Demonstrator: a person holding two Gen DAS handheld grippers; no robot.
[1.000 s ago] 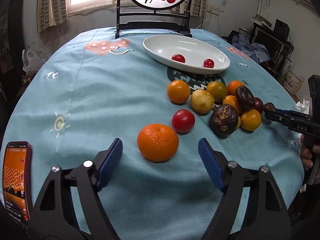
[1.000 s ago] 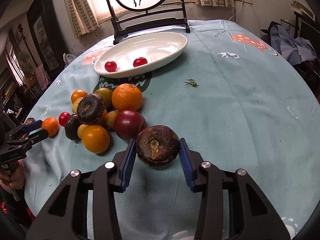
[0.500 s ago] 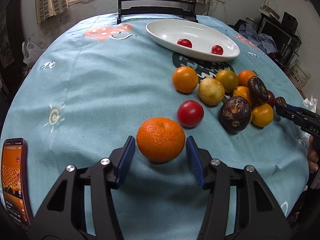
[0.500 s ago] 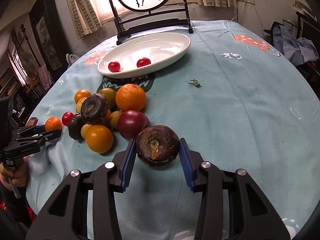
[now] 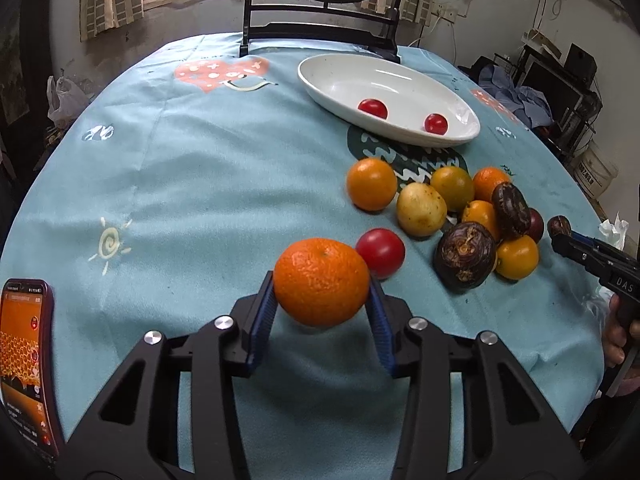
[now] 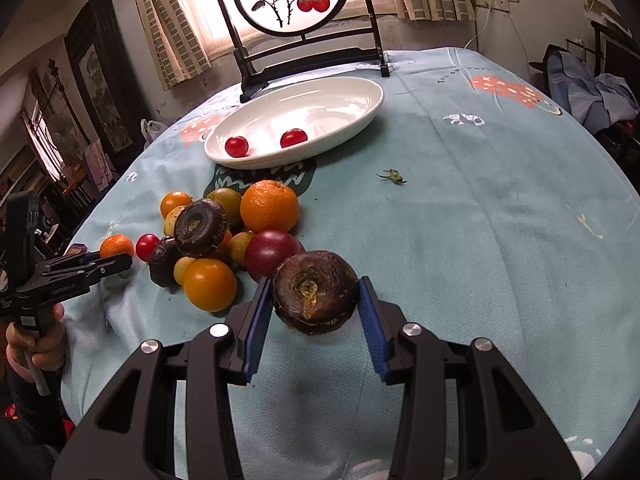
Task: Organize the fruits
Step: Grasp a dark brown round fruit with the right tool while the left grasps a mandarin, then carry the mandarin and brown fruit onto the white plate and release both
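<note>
My left gripper [image 5: 321,292] is shut on a big orange mandarin [image 5: 321,282] and holds it just above the cloth. My right gripper [image 6: 314,298] is shut on a dark brown wrinkled fruit [image 6: 314,297], lifted off the table. A white oval dish [image 5: 348,80] at the back holds two red tomatoes [image 5: 373,108]; it also shows in the right wrist view [image 6: 340,108]. A pile of orange, yellow, red and brown fruits [image 5: 452,208] lies in front of the dish, also seen from the right wrist [image 6: 224,240]. A loose red tomato [image 5: 380,252] lies beside the mandarin.
A phone [image 5: 24,360] lies at the left table edge. A dark framed screen stand [image 6: 304,60] stands behind the dish. A small green stem [image 6: 394,177] lies on the light blue cloth [image 5: 200,180]. The right gripper's fingers [image 5: 580,252] reach in at the right edge.
My left gripper closed on the mandarin and lifted it slightly. My right gripper, still holding the brown fruit, rose and moved a little toward the dish.
</note>
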